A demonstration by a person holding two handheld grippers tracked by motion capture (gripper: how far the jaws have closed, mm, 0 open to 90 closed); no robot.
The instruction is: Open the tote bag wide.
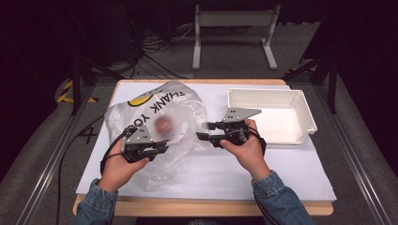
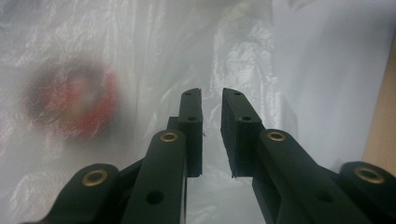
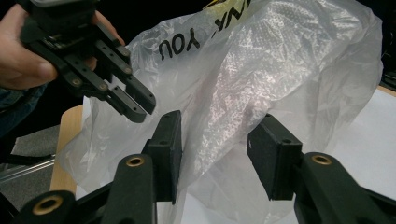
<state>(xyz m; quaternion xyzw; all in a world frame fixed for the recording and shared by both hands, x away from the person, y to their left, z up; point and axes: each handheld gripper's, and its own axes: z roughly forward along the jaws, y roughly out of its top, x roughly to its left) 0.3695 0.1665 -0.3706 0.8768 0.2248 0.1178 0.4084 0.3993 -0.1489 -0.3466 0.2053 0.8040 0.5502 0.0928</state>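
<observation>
A clear plastic bag (image 1: 180, 105) printed "THANK YOU" lies crumpled on the left half of the white-covered table (image 1: 263, 173). Through its film a round red object (image 1: 163, 124) shows blurred, also in the left gripper view as the red object (image 2: 74, 100). My left gripper (image 1: 162, 146) rests at the bag's near side, its jaws a narrow gap apart with nothing between them (image 2: 211, 95). My right gripper (image 1: 204, 131) points left at the bag's right edge. Its jaws (image 3: 217, 135) stand apart around a fold of the bag (image 3: 261, 70), and the pads do not visibly press it.
A white rectangular tray (image 1: 307, 112) stands at the back right of the table. The left gripper (image 3: 140, 105) appears at the upper left of the right gripper view, close to the bag. Cables and a white frame lie on the floor beyond the table.
</observation>
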